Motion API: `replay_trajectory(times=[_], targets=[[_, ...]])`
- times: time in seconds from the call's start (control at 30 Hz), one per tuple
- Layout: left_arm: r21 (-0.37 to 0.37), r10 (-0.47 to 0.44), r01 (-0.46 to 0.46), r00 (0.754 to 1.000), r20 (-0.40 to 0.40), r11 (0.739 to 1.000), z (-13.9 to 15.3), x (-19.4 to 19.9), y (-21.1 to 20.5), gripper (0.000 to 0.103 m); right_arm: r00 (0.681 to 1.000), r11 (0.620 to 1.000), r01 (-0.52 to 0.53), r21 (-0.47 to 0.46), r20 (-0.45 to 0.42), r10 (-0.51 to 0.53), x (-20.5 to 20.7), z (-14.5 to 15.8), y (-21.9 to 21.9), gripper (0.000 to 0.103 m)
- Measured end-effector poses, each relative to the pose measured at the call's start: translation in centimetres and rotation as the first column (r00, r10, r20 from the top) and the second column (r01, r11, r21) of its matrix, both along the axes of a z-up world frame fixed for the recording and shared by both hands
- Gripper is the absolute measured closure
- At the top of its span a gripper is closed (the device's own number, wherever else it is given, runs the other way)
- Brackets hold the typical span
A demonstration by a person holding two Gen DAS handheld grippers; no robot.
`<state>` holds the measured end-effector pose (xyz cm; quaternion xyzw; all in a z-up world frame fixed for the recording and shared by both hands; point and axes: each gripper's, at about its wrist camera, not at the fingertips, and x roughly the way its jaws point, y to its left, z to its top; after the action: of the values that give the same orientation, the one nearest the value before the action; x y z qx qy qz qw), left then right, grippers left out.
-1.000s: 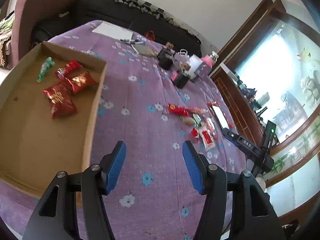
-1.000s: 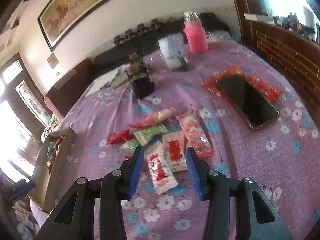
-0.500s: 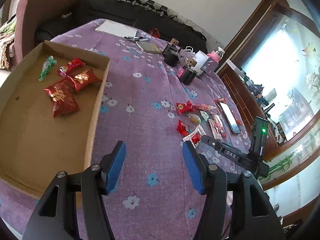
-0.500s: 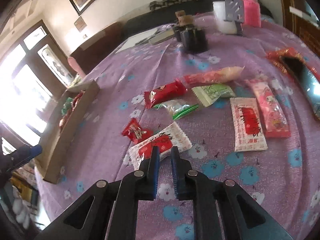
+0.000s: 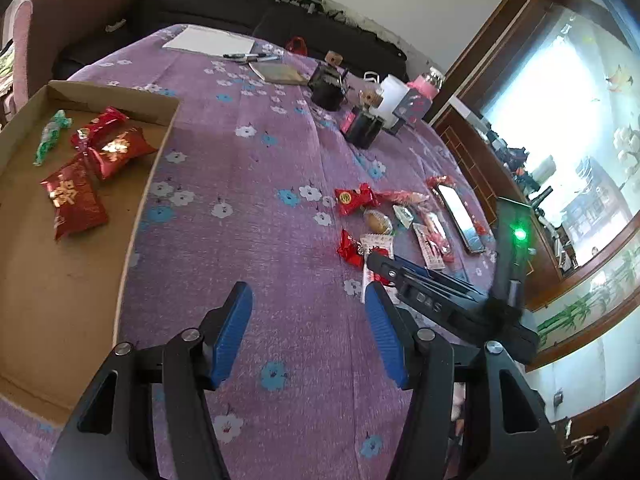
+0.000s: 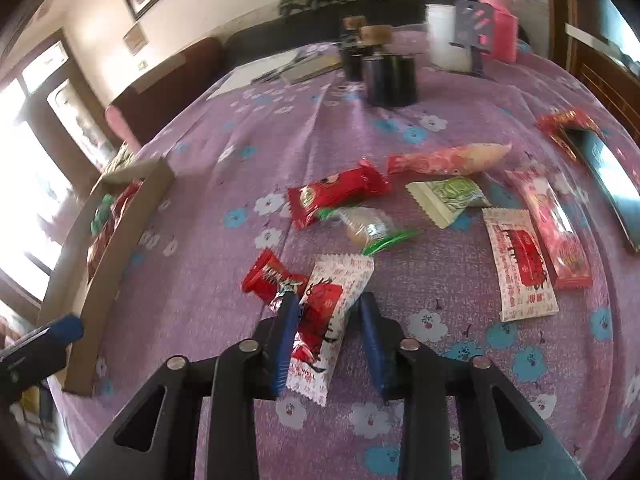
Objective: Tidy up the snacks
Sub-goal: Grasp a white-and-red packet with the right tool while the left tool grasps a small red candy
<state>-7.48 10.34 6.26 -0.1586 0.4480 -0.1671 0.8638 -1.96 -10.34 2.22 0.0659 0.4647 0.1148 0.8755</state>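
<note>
White-and-red snack packet (image 6: 326, 316) now between opening right tool (image 6: 329, 334) pads, previously ahead; left tool (image 5: 308, 332) half-open, empty.

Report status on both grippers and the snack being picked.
Left gripper open, empty, over bare cloth. Right gripper jaws opening, white-and-red packet between them, lying on the cloth. Small red candy touches the packet's left. Cardboard tray holds four snacks.

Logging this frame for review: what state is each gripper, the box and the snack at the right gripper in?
Left gripper: open, empty, above bare cloth.
Right gripper: jaws opening, white-and-red snack packet between them; pads not clearly pressing it.
Cardboard box: open-topped, holding red packets and a green candy.
Loose snacks: scattered flat on the purple cloth.
Phone: lying flat, screen up.
</note>
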Motion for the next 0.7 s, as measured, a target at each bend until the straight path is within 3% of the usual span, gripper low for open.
replay_trajectory(times=[0.07,0.23,0.37,0.63,0.7], targets=[[0.009,-0.007,0.007,1.0,-0.013,1.0,-0.4,0.7,-0.7,0.046,1.0,1.0,-0.001,-0.011,0.005,0.001,-0.5,0.1,-0.6,0.083],[0.035,-0.032,0.034,0.999,-0.041,0.999,-1.6,2.6,-3.4,0.046,0.994,0.991,0.102,-0.081,0.054,-0.098,-1.3,0.3,-4.8,0.085],[0.092,-0.073,0.077,0.996,-0.045,0.993,-2.9,4.5,-6.9,0.046,0.989,0.989,0.135,0.057,0.045,-0.137,-1.1,-0.2,-7.8,0.085],[0.259,-0.133,0.131,0.991,-0.009,0.957,-5.0,7.1,-12.0,0.046,0.99,0.99,0.126,0.064,0.05,-0.129,-0.7,-0.2,-7.5,0.085],[0.307,-0.149,0.134,0.989,0.024,0.942,-5.0,6.9,-12.6,0.066,0.99,0.99,0.126,0.065,0.051,-0.129,-0.8,-0.2,-7.6,0.085]])
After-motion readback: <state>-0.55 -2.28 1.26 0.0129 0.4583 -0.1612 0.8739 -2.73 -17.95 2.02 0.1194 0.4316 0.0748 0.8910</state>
